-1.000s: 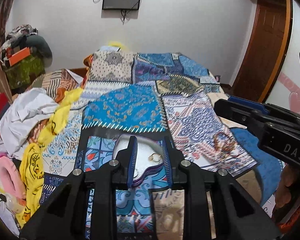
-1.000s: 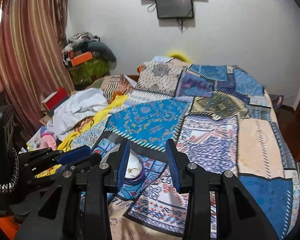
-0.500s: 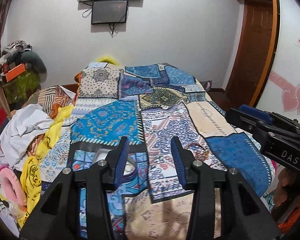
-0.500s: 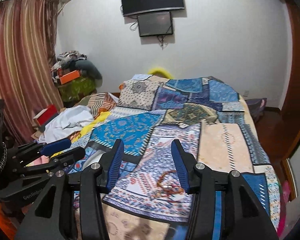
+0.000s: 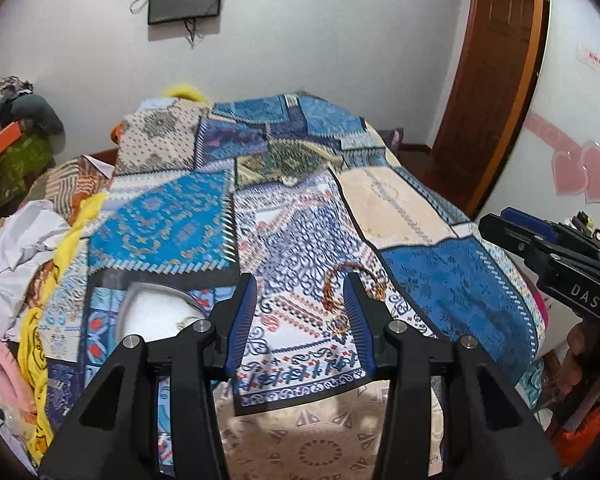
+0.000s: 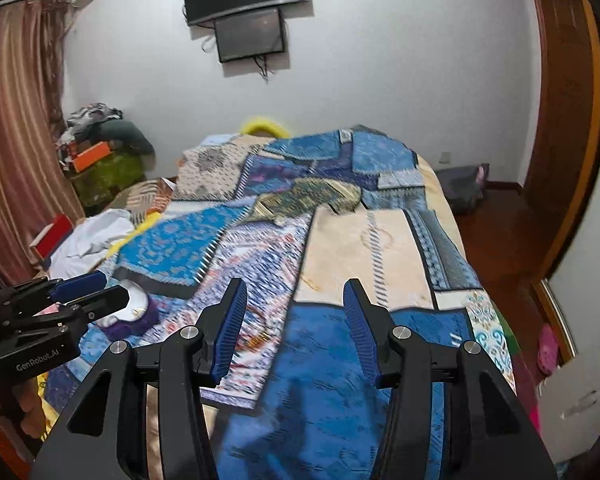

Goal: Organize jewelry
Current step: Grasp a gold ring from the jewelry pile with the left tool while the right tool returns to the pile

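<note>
Both grippers hang over the bed [image 5: 420, 208], fingers parted and empty: left gripper [image 5: 300, 312] by the beads [image 5: 332, 292], right gripper [image 6: 294, 320] over blue cloth.

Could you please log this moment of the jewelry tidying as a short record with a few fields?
surface: patchwork bedspread
jewelry loose: beaded bracelets on the bedspread, partly behind the left gripper's right finger
dish: white jewelry dish, ring inside, left of the bracelets
left gripper: open, nothing between the fingers
right gripper: open, holding nothing, above the bedspread
</note>
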Available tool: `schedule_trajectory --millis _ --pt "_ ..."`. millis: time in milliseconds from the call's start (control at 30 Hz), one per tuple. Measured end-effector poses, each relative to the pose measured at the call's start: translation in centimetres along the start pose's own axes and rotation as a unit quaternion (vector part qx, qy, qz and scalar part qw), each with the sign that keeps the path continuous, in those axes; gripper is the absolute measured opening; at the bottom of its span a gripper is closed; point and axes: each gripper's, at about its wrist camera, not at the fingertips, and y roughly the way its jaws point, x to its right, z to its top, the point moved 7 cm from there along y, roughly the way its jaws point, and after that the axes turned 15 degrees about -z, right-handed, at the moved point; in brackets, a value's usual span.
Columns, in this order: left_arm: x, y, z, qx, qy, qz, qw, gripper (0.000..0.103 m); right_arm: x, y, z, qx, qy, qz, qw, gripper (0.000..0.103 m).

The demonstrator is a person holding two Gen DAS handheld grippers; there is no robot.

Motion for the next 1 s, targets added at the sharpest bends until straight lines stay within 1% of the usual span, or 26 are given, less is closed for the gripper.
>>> schedule_trajectory --millis 267,400,567,667,833,967,1000 --pt "0.0 3.8 -2.2 -0.052 -0.008 -0.02 0.9984 0.044 0.2 2.6 -2.4 -0.043 -0.01 0.006 0.999 0.046" --pt "0.2 5.6 -3.4 -0.076 -0.01 -0.034 0.9965 0.044 0.1 3.5 -3.1 -0.057 -0.015 0.012 0.998 0.046" --pt "0.4 7.4 -4.3 -0.095 -0.015 -0.051 0.9941 0.044 0.2 4.5 -3.6 -0.069 -0.014 0.018 0.997 0.046" --pt "0.2 8.0 -4.6 -0.098 -0.024 -0.058 0.9932 0.038 0.2 4.8 -3.8 -0.074 -0.012 0.02 0.997 0.046" --pt "0.0 8.7 -4.4 -0.09 -0.034 -0.068 0.993 0.035 0.1 5.3 -4.0 -0.079 -0.01 0.022 0.997 0.046" --pt "0.4 9.0 -4.6 -0.089 -0.023 -0.07 0.9933 0.022 0.2 5.5 -4.1 -0.082 -0.007 0.025 0.996 0.046" --pt "0.5 9.1 -4.6 -0.089 -0.021 -0.07 0.9933 0.02 0.1 5.5 -4.1 -0.082 -0.008 0.025 0.996 0.046"
